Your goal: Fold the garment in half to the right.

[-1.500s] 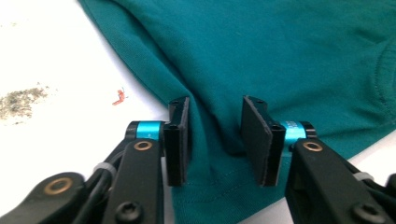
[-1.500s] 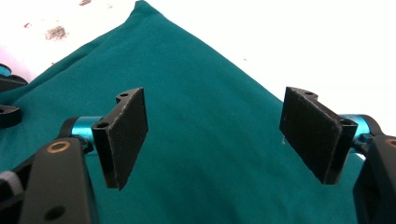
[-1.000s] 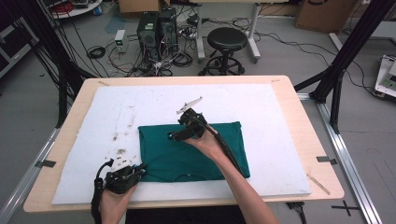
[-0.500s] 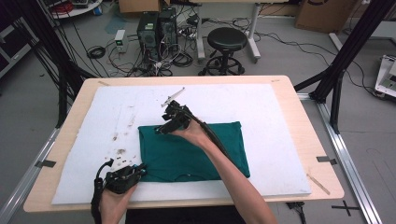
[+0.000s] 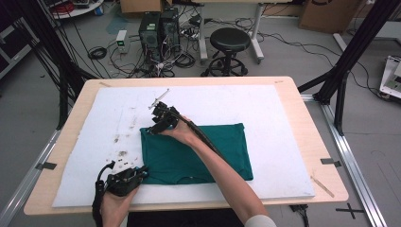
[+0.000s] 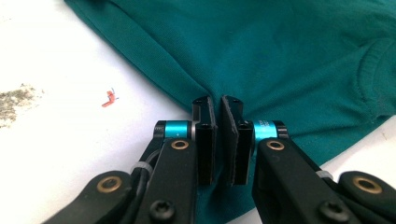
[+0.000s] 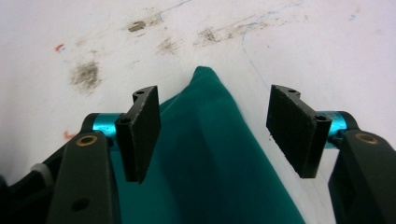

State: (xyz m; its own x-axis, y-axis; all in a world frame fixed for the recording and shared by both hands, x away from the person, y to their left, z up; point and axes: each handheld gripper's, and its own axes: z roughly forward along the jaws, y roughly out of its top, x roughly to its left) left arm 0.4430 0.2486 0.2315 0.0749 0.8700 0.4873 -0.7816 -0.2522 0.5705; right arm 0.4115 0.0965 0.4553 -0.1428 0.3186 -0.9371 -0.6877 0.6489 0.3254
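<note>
On the white mat [image 5: 283, 142], my left gripper [image 6: 218, 140] pinches the green shirt [image 5: 222, 151]. My right gripper [image 7: 212, 135], jaws closing, straddles its far corner unpressed; closing late could miss it.

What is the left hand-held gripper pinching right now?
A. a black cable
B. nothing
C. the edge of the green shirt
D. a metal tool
C: in the left gripper view the left hand-held gripper has its jaws closed on a fold of the green shirt at its edge.
</note>
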